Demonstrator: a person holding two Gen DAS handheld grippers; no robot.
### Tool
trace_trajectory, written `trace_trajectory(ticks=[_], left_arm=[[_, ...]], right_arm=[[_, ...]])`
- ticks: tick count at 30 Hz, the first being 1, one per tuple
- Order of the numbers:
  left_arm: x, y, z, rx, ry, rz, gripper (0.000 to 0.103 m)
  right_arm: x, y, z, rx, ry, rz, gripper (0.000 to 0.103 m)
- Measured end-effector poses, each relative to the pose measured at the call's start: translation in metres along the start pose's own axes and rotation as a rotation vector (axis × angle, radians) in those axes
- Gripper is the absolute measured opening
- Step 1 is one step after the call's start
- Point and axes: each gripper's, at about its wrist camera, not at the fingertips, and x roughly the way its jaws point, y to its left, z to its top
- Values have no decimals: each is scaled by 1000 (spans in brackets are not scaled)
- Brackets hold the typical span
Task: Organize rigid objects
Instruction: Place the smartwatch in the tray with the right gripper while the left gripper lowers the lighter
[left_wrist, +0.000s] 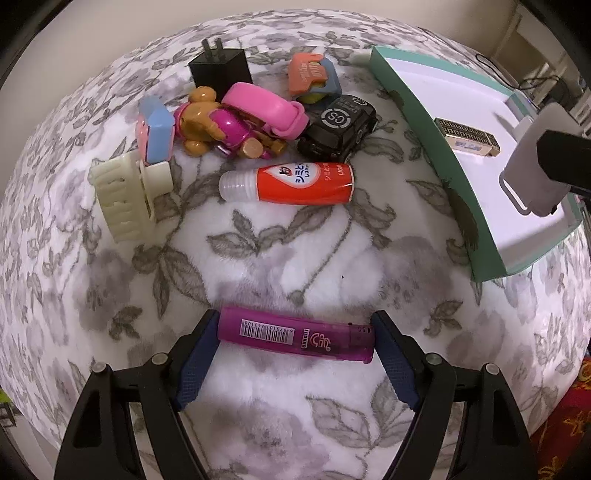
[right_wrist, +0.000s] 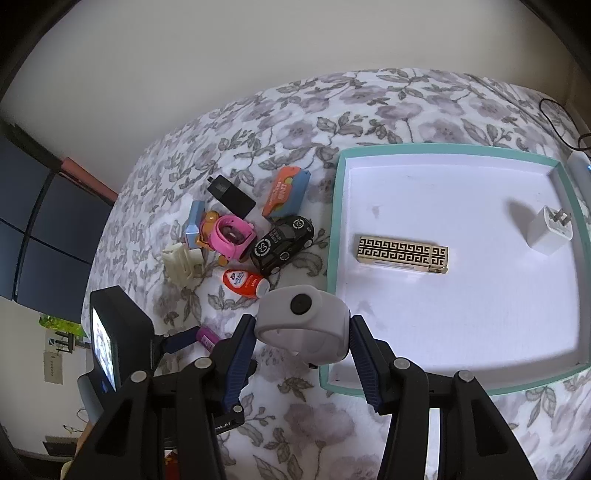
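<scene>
A purple lighter (left_wrist: 295, 334) lies crosswise between the blue pads of my left gripper (left_wrist: 296, 325), which press on its two ends, just above the flowered blanket. My right gripper (right_wrist: 303, 326) is shut on a grey watch-like band (right_wrist: 303, 314) with a black button, held over the near left corner of the teal-rimmed white tray (right_wrist: 443, 314). In the left wrist view the grey band (left_wrist: 535, 155) hangs above the tray (left_wrist: 443, 173). One end of the purple lighter (right_wrist: 206, 338) also shows in the right wrist view.
In the tray lie a gold patterned case (right_wrist: 402, 254) and a white charger (right_wrist: 550, 232). Left of the tray sits a pile: red bottle (left_wrist: 295, 182), black toy car (left_wrist: 340, 127), pink watch (left_wrist: 266, 109), dog figure (left_wrist: 218, 125), cream hair claw (left_wrist: 125, 192), black charger (left_wrist: 219, 68), orange clip (left_wrist: 314, 75).
</scene>
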Motion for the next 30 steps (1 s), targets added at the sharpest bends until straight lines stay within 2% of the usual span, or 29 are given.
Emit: trace_trajectory(ticks=[5, 10, 13, 17, 24, 29, 30], left_arm=[[-9, 21, -4, -115, -16, -107, 82], [-24, 29, -2, -172, -26, -98, 82], [-40, 34, 13, -220, -38, -82, 82], [-63, 34, 29, -253, -106, -80, 82], [-89, -2, 51, -260, -178, -74, 82], [-75, -46, 67, -214, -212, -72, 82], [-73, -54, 68, -197, -220, -72, 82]], right_arm=[[-1, -3, 0, 8, -4, -6, 54], [-5, -12, 2, 42, -21, 6, 54], [-16, -18, 5, 55, -67, -14, 54], [-24, -35, 9, 92, -114, -57, 54], [-23, -83, 11, 236, -124, -111, 54], [-32, -119, 9, 324, -153, -122, 54], [-37, -127, 9, 342, -168, -146, 54]])
